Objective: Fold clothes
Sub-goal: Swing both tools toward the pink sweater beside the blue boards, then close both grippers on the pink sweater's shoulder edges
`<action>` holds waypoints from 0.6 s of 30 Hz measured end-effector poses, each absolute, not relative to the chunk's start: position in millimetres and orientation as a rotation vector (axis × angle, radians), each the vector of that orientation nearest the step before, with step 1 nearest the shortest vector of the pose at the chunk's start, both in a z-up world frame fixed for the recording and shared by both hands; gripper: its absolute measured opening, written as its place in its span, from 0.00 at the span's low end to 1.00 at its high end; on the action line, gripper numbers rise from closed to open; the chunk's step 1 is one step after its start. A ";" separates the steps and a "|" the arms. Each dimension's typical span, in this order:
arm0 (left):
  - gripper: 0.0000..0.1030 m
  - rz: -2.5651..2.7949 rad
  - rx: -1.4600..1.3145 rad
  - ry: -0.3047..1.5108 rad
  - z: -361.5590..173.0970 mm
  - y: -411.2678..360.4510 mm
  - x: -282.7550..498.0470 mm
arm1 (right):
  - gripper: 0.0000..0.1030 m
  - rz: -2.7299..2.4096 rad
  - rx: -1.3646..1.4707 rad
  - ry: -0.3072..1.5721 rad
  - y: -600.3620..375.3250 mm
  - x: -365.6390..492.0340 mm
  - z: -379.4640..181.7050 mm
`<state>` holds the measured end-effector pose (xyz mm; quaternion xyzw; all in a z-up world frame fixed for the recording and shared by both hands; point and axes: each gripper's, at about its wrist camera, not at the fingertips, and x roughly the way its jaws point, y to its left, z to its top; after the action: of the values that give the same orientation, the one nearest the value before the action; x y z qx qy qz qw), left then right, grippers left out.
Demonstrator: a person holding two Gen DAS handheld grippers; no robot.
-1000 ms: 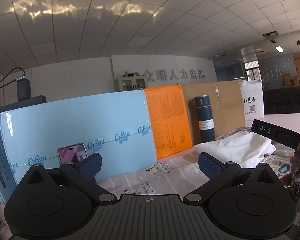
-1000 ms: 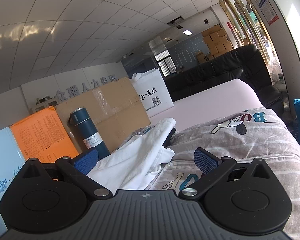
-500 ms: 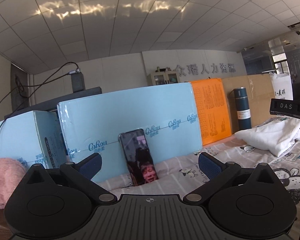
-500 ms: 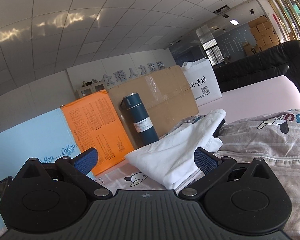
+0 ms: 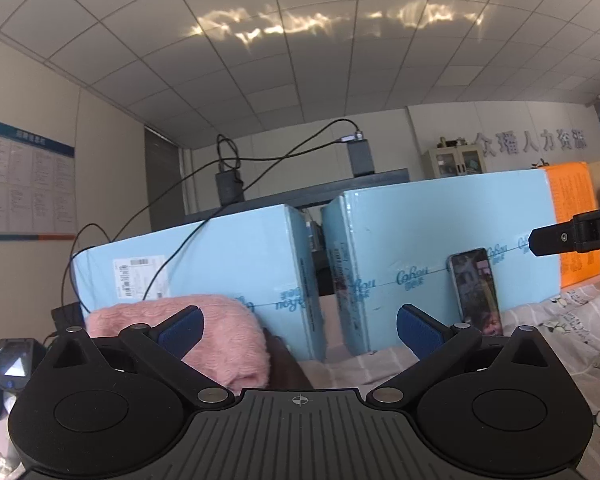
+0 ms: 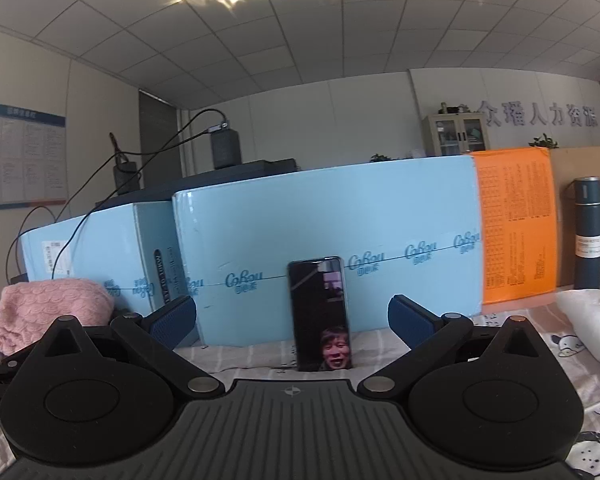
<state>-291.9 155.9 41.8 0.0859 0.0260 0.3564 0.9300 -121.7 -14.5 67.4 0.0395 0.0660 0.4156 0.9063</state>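
Note:
A pink knitted garment point(image 5: 224, 340) lies bunched at the left, in front of the blue boxes; it also shows in the right wrist view point(image 6: 52, 308). A folded white garment point(image 6: 592, 320) lies at the far right on the cartoon-print sheet point(image 6: 560, 344). My left gripper point(image 5: 300, 328) is open and empty, its left finger just in front of the pink garment. My right gripper point(image 6: 292, 320) is open and empty, facing the phone. Part of the right gripper point(image 5: 576, 236) shows at the right edge of the left wrist view.
Light blue boxes point(image 6: 324, 240) stand along the back. A phone point(image 6: 320, 312) leans upright against them. An orange board point(image 6: 516, 228), a dark blue flask point(image 6: 588, 232) and a cardboard box point(image 6: 580, 168) stand to the right. Cables and chargers point(image 5: 228, 188) sit above the boxes.
Both grippers have swung left, away from the white garment. The pink garment has come into view at the left. Both stay open and empty.

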 end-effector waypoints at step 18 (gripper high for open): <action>1.00 0.786 -0.854 -0.345 7.5 361.1 -375.9 | 1.00 1.415 0.324 0.590 207.9 -94.4 78.1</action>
<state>-375.9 361.1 7.5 -0.4015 -0.1620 0.3696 0.8221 -94.4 207.9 78.1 0.1459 0.2656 0.6373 0.7085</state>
